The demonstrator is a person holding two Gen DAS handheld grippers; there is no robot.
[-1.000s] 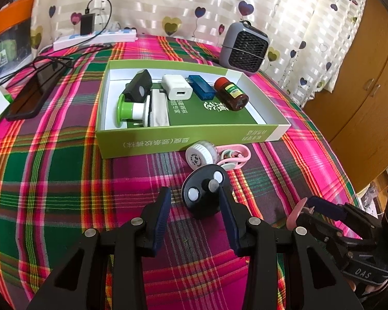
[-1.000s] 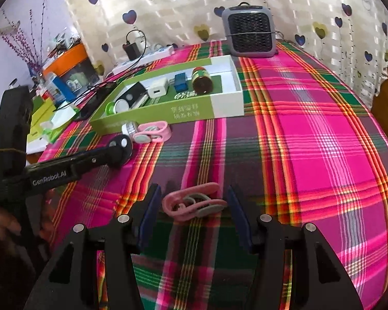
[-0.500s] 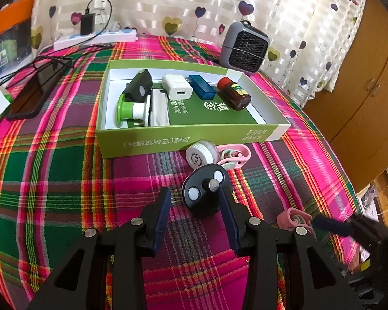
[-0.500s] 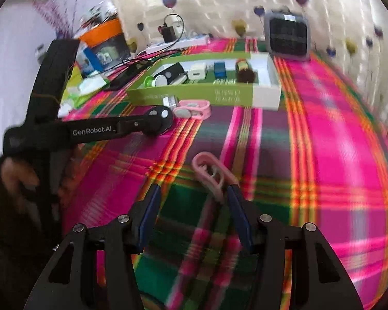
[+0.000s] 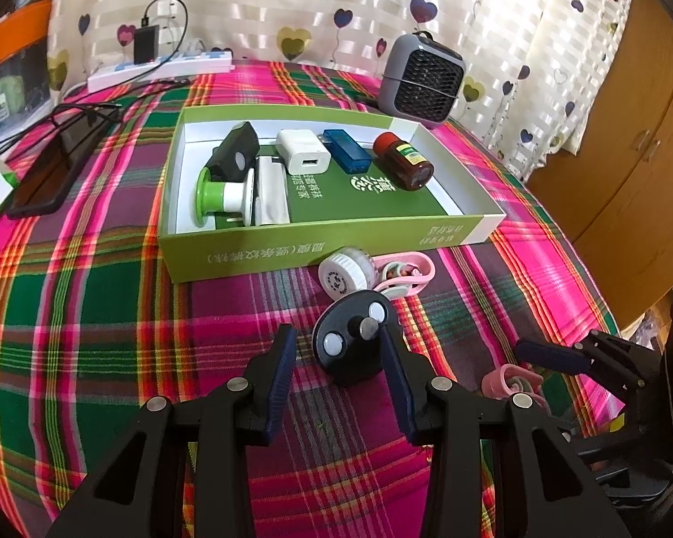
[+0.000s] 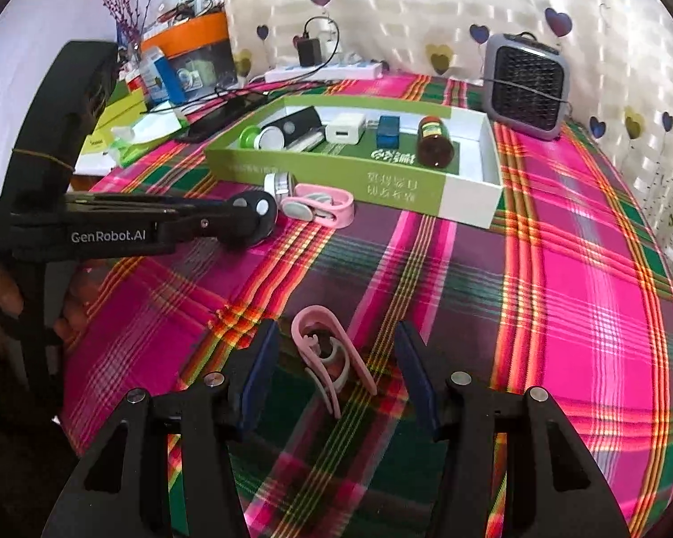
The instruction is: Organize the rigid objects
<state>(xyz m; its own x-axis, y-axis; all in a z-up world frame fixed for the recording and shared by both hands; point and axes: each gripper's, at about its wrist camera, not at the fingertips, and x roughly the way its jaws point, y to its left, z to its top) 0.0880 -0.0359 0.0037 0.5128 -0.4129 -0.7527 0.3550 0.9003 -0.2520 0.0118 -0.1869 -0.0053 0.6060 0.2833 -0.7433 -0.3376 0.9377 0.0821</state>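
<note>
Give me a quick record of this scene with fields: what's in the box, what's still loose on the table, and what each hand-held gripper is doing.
surface: plaid tablecloth
box: green box, open top
in box: white charger, blue stick, brown bottle, black case, green-and-white spool
loose by the box: white cap, pink clip
left hand-held gripper: open, black disc between its fingers
right hand-held gripper: open, around second pink clip lying on the cloth
</note>
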